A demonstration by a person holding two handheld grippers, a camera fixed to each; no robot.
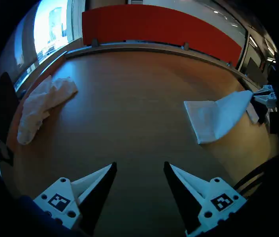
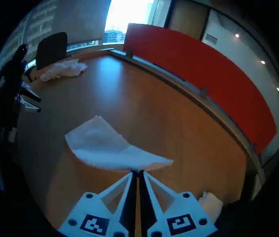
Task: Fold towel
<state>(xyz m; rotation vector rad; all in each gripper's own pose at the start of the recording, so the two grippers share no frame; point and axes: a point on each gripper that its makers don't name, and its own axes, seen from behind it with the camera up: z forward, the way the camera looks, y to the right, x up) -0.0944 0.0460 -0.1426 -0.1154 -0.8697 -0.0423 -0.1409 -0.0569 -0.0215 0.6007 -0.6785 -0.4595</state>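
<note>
A big brown tabletop (image 1: 139, 110) is seen, with a long red wall (image 1: 159, 27) standing along its far edge. One dark chair (image 2: 52, 49) is seen at the far corner, by the window.

Two towels are counted on the tabletop. The towel (image 2: 108, 148) being folded lies just in front of the right tool (image 2: 136, 175), and one part of it is doubled over. The crumpled towel (image 1: 40, 106) is left in a heap, well apart, near the far corner. (A small white bit is also seen low at the tabletop's edge in the right gripper view, but what it is cannot be told.)

Two tools are counted. The right tool's fingers are pressed nearly together, and the towel's near edge seems to be pinched between them and lifted a little. The left tool (image 1: 139, 173) is held wide apart over bare wood, with nothing in it.

A fold seems to be under way. Next, the pinched edge probably needs to be carried across and laid on the far edge, so that the sides line up. The left tool may be needed to hold the cloth down.
</note>
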